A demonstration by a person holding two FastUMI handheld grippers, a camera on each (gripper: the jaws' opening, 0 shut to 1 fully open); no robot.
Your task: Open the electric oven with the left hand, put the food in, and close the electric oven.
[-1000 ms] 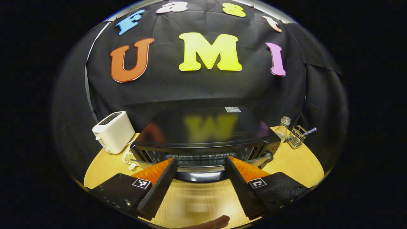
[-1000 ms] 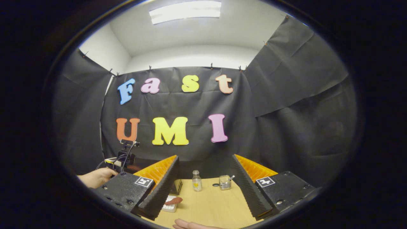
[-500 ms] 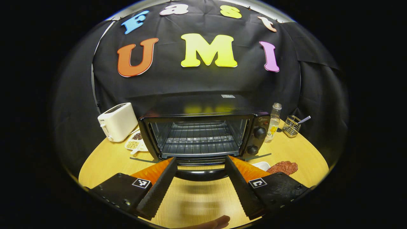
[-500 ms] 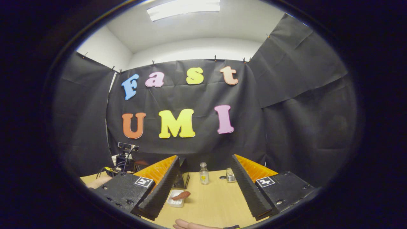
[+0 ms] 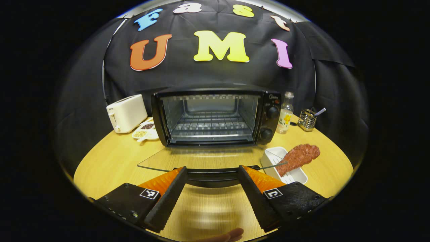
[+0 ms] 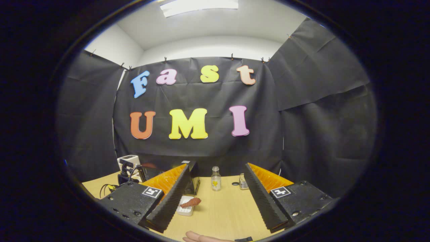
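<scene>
oven [image 5: 215, 116] mid-table, door [image 5: 201, 161] down | left gripper [image 5: 212, 176] apart at handle [image 5: 211, 174] | right gripper [image 6: 216, 183] apart | food [image 5: 297, 156] on tray [image 5: 268, 161] right of door | toaster [image 5: 125, 112] left, bottle [image 5: 285, 114] right

Left gripper [image 5: 212, 174] jaws spread wide, level; right gripper [image 6: 216, 183] jaws likewise apart, gripping nothing

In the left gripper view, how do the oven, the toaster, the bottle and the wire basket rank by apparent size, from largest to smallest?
1. Oven, clearly the largest.
2. Toaster.
3. Bottle and wire basket: these look about alike, the bottle taller, the basket wider, so I do not rank them.
</scene>
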